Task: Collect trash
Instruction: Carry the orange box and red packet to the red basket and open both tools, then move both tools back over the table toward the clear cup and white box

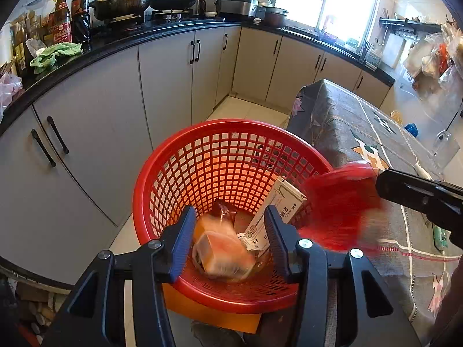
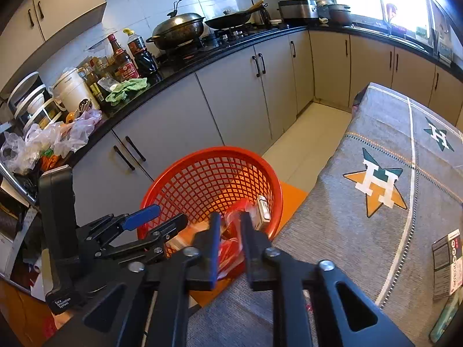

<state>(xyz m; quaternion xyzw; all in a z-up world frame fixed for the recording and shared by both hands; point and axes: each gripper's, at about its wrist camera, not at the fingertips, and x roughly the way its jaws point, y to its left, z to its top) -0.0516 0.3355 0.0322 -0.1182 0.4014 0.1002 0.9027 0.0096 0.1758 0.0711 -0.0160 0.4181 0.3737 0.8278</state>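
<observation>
Left hand-held gripper (image 1: 230,238) gapes empty over the red plastic mesh basket (image 1: 185,173) w/ an orange packet (image 1: 222,245) blurred below; right hand-held gripper (image 2: 228,245) pinches a crinkly red wrapper (image 2: 230,248) near the rim, which may snag & spill onto the grey-clothed worktop (image 2: 361,231).

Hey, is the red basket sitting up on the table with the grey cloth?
No, the red basket stands beside the grey-clothed table on an orange surface, below the tabletop's level.
</observation>
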